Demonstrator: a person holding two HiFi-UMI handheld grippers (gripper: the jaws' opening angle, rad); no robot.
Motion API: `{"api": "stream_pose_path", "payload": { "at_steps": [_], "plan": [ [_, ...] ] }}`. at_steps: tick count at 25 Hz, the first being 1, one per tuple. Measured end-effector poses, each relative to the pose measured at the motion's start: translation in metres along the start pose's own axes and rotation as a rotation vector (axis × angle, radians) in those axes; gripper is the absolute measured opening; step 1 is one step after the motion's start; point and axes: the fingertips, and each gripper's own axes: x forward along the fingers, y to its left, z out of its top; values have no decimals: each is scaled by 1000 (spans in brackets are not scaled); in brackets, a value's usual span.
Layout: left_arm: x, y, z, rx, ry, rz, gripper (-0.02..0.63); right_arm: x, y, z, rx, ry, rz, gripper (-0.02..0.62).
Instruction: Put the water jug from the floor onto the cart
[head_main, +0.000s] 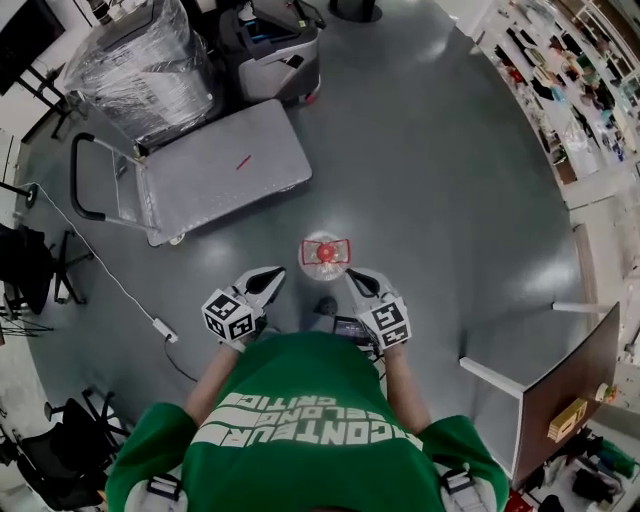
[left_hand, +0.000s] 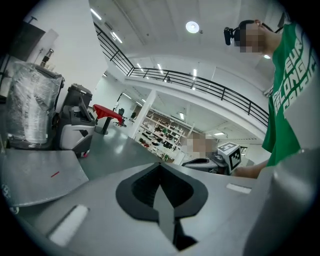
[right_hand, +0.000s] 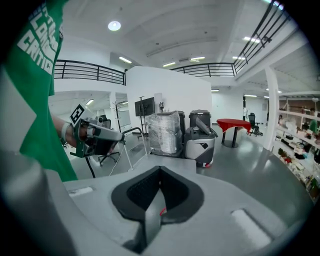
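Note:
In the head view the water jug, clear with a red cap and red handle, stands on the grey floor just ahead of the person. My left gripper is to its lower left and my right gripper to its lower right; both sit close to it without touching. The jaws of each are shut with nothing between them. The grey flat cart with its black push handle stands up and to the left. In the right gripper view a sliver of the jug's red shows through the shut jaws of the right gripper. The left gripper faces across the cart's deck.
A plastic-wrapped load and a grey machine stand behind the cart. A white cable with a power strip lies on the floor at left, near black chairs. A table stands at right, shelves beyond it.

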Motion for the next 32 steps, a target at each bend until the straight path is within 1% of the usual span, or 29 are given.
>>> {"api": "stream_pose_path", "payload": {
  "at_steps": [3, 6, 11, 16, 21, 23, 26, 29, 32],
  "plan": [
    [16, 2, 0, 0, 8, 20, 14, -2, -28, -4, 4, 2, -3, -8],
    [27, 15, 2, -7, 2, 27, 14, 11, -50, -4, -3, 2, 7, -8],
    [25, 23, -24, -88, 40, 34, 14, 21, -51, -18, 22, 47, 35, -8],
    [37, 42, -43, -137, 106, -5, 14, 37, -62, -24, 14, 89, 27, -8],
    [53, 60, -51, -140, 153, -59, 14, 51, -80, -33, -32, 129, 24, -8],
    [60, 66, -60, -142, 182, -76, 14, 59, -88, -44, -60, 157, 28, -8],
    [70, 76, -78, -162, 231, -97, 14, 76, -95, -69, -70, 211, 45, -8],
    [82, 86, -99, -177, 280, -114, 14, 97, -101, -104, -73, 267, 63, -8],
    [95, 93, -120, -186, 331, -141, 14, 112, -102, -147, -84, 353, 75, -8]
  ]
}}
